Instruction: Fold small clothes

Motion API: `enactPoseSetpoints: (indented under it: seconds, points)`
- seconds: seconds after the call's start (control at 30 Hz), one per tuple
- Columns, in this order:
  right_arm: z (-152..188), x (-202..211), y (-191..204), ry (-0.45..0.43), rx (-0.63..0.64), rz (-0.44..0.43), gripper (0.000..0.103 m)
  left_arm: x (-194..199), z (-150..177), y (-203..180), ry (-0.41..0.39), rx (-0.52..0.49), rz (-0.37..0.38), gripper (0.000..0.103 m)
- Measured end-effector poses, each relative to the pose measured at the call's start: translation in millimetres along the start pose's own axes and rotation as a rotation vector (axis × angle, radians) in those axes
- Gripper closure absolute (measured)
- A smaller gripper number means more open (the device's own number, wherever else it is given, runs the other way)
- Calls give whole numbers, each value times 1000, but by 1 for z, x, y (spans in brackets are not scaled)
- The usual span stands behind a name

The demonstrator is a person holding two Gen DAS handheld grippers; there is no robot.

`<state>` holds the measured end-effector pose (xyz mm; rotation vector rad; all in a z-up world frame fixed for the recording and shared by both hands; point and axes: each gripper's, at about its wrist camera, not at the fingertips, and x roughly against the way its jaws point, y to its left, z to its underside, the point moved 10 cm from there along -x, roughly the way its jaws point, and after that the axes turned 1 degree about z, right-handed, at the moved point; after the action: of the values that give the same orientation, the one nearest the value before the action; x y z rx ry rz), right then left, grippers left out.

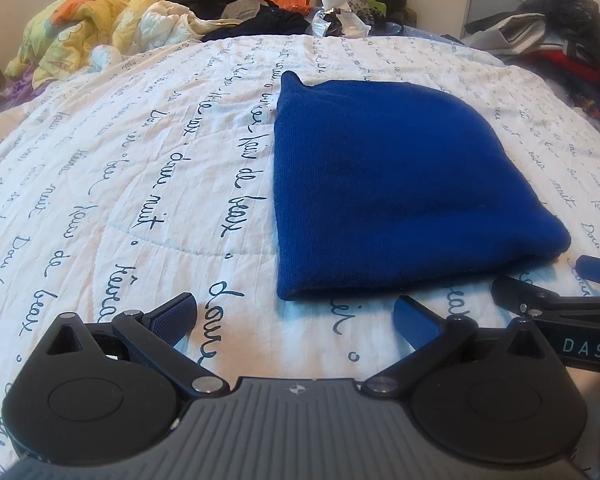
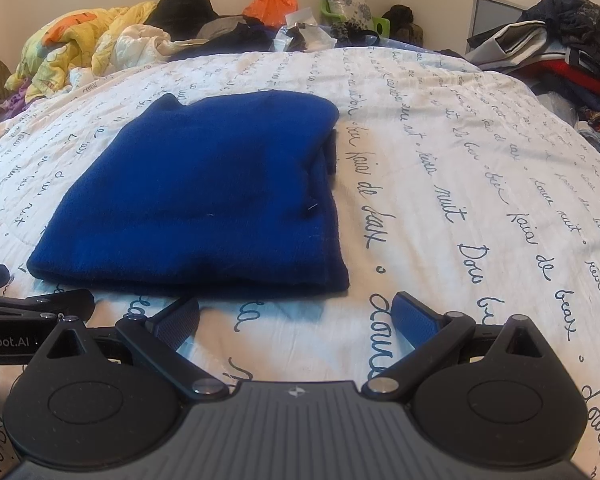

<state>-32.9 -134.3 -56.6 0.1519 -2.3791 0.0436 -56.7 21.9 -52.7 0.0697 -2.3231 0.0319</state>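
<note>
**Blue cloth folded on the quilt, both grippers empty**

The left gripper [image 1: 296, 316] is spread wide, its pads holding nothing, above the quilt [image 1: 140, 184]. Just ahead of it and slightly to its right lies the blue cloth [image 1: 396, 184], folded flat. The right gripper [image 2: 296, 316] is likewise spread and empty; the cloth [image 2: 212, 200] lies just ahead and to its left, the near edge close to its fingertips but not touching. The two grippers sit side by side. Far ahead, beyond the cloth, clothes [image 2: 100, 40] are heaped along the bed's far edge.
</note>
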Motion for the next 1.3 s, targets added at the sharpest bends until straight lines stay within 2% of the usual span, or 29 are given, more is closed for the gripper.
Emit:
enactPoseSetpoints:
  seconds: [1.3]
  points:
    - [0,0,0,-6,0,0,0,0,0,-1,-2,-3,0,0]
